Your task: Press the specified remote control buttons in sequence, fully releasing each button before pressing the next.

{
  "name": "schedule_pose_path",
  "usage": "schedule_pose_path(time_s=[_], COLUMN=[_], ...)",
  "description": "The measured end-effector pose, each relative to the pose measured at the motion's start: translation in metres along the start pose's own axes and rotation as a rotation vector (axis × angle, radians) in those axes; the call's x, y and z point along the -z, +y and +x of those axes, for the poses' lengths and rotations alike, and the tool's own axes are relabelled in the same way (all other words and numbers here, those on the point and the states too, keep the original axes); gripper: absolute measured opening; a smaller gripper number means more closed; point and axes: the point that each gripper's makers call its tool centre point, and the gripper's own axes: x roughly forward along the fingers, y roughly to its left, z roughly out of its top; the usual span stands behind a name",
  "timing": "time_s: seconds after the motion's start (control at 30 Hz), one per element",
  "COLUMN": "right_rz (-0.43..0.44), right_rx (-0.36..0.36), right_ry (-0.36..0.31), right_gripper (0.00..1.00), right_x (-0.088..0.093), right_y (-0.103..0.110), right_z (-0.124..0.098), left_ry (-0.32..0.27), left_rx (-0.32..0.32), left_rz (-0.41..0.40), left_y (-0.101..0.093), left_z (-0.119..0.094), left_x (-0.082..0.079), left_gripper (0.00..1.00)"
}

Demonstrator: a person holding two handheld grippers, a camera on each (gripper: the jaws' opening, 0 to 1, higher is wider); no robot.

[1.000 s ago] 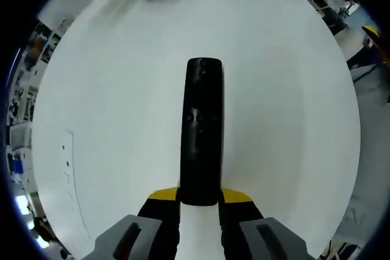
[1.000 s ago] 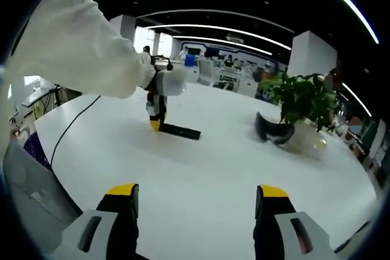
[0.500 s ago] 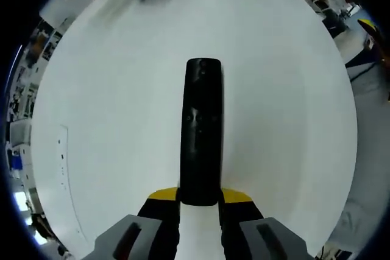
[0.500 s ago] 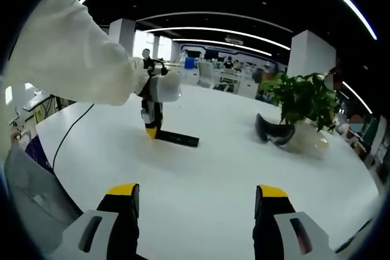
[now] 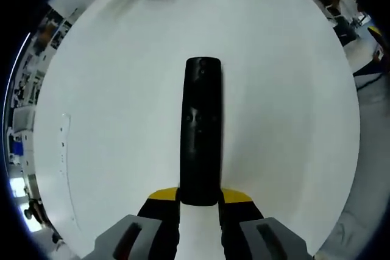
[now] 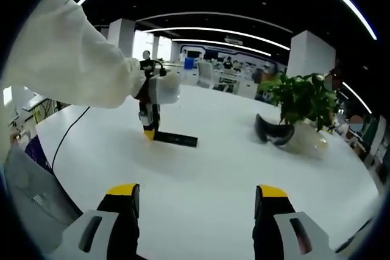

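A long black remote control [image 5: 201,129] points away from me over the white table [image 5: 109,101] in the left gripper view. My left gripper [image 5: 200,198] is shut on its near end, yellow-tipped jaws on either side. In the right gripper view the same remote [image 6: 175,139] sits low over the table, held at its left end by the left gripper [image 6: 150,127] under a person's white sleeve [image 6: 67,59]. My right gripper [image 6: 196,202] stands open above the near table, far from the remote, with nothing between its jaws.
A potted green plant [image 6: 303,105] and a dark headset-like object [image 6: 272,131] sit at the table's far right. A black cable [image 6: 73,127] runs across the table's left side. A grey device [image 6: 27,196] lies at the near left edge.
In the right gripper view the left gripper and remote have shifted slightly left and lower toward the table. The right gripper stays open.
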Motion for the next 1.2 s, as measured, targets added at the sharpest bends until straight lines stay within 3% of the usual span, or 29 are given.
schedule_pose_path(time_s=[0.47,0.77,1.2], right_rz=[-0.005,-0.004,0.0], right_rx=[-0.004,-0.008,-0.018], right_ry=[0.005,-0.002,-0.007], right_gripper=[0.75,0.74,0.69], right_x=[0.001,0.0,-0.002], right_y=[0.001,0.001,0.003], right_z=[-0.001,-0.001,-0.002], left_ry=[0.014,-0.012,-0.004], left_rx=[0.011,0.011,0.014], left_rz=[0.083,0.076,0.097], left_y=[-0.033,-0.05,-0.069], left_z=[-0.003,-0.004,-0.005], left_x=[0.005,0.009,0.013], left_gripper=[0.23,0.23,0.23])
